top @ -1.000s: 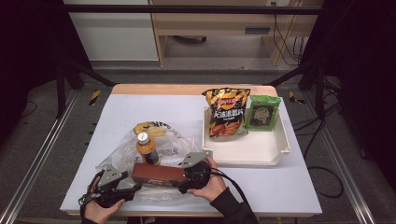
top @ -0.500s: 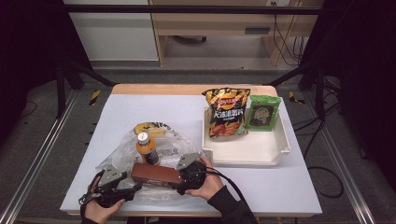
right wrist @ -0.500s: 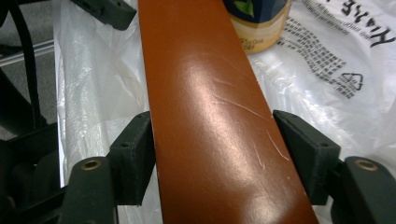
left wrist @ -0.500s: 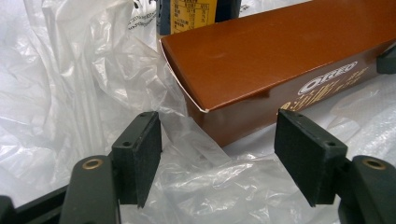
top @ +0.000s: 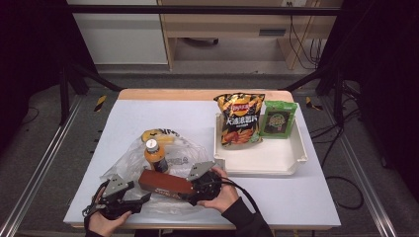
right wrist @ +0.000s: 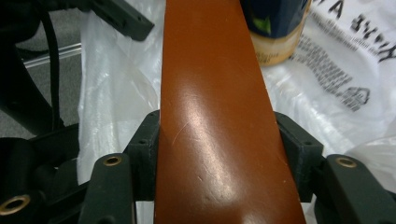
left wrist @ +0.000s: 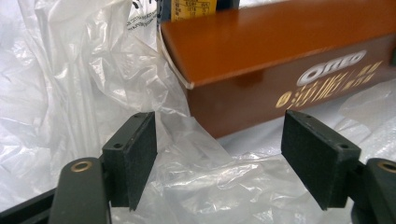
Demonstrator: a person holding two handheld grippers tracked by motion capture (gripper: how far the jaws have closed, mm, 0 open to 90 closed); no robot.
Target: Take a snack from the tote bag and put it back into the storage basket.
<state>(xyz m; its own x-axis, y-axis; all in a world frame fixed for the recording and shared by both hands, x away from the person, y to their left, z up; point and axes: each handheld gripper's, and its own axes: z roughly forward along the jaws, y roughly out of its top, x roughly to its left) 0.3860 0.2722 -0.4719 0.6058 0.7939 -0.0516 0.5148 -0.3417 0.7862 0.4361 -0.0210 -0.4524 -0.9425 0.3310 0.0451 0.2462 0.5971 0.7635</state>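
Note:
A long brown Oreo box (top: 165, 182) lies on a clear plastic bag (top: 183, 153) near the table's front edge. My right gripper (top: 190, 190) is at the box's right end. In the right gripper view its jaws have just been closing, and both pads press the sides of the box (right wrist: 215, 93). My left gripper (top: 143, 198) sits just off the box's left end. Its jaws have just been opening and stand wide in the left gripper view, with loose bag film (left wrist: 201, 186) between them and the box (left wrist: 280, 60) beyond the pads.
An orange drink bottle (top: 154, 155) stands on the bag right behind the box, with a yellow packet (top: 158, 136) farther back. A white tray (top: 267, 163) at the right holds a chips bag (top: 240, 118) and a green packet (top: 279, 118).
The right gripper's jaws have come in against the box's sides. Both hands and the box stay where they were.

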